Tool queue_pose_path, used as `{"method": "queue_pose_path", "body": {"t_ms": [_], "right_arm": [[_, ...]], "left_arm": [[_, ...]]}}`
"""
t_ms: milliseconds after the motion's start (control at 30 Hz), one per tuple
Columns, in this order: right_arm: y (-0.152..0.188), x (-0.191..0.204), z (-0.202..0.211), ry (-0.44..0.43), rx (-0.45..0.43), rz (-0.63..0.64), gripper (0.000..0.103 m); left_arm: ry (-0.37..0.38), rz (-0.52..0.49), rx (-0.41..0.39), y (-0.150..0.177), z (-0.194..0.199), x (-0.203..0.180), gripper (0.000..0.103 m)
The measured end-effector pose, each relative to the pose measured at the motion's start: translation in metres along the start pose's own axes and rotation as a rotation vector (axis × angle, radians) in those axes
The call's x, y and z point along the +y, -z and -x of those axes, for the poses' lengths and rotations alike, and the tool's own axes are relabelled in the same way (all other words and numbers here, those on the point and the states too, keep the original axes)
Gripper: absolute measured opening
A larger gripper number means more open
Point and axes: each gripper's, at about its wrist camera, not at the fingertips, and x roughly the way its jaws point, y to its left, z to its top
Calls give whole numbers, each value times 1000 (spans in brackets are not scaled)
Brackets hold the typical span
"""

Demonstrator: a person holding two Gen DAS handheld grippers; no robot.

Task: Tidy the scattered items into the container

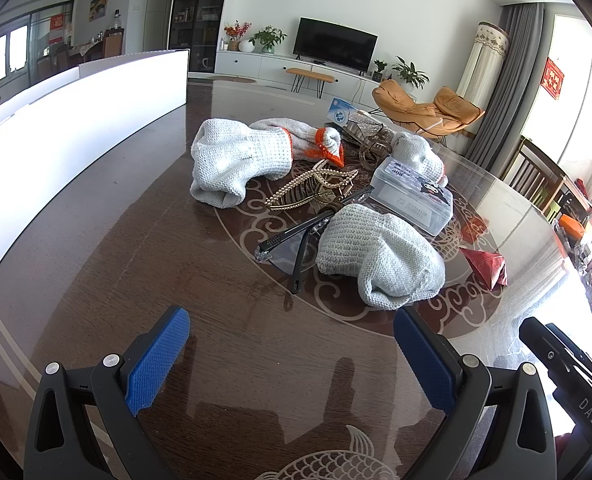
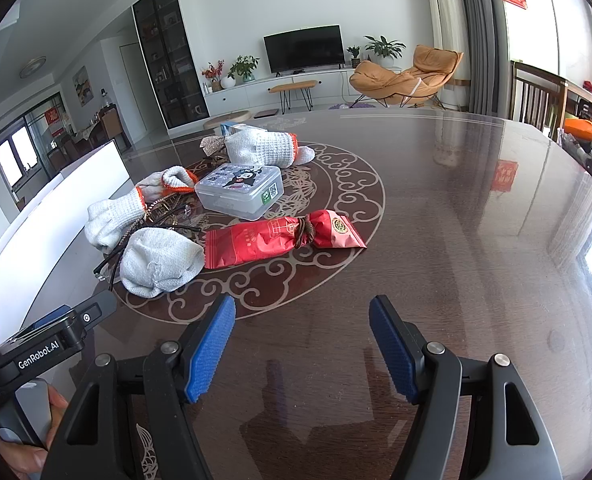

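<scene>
left tool wide, empty | right tool wide, empty | gloves: 4 | plastic box: 1 | red packet: 1

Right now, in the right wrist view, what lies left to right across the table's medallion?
Rolled grey glove → clear plastic box → red snack packet. The glasses and the gold hair clip are tangled in behind the gloves, so I've left them out.

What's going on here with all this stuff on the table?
A person holds a two-finger gripper in each hand; both the left gripper and right gripper hover open and empty above the table. Knitted gloves, sunglasses, a clear plastic box and a red packet lie scattered, beside the white container.
</scene>
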Motion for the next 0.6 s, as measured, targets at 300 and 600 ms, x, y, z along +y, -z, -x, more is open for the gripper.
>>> {"method": "queue_pose_path", "body": {"t_ms": [300,600], "right_arm": [[0,0,0,-1,-1,-2,71],[-2,1,-1,-2,-3,-5,71]], "left_arm": [[0,0,0,0,0,0,103],[1,0,1,0,0,0,103]]}}
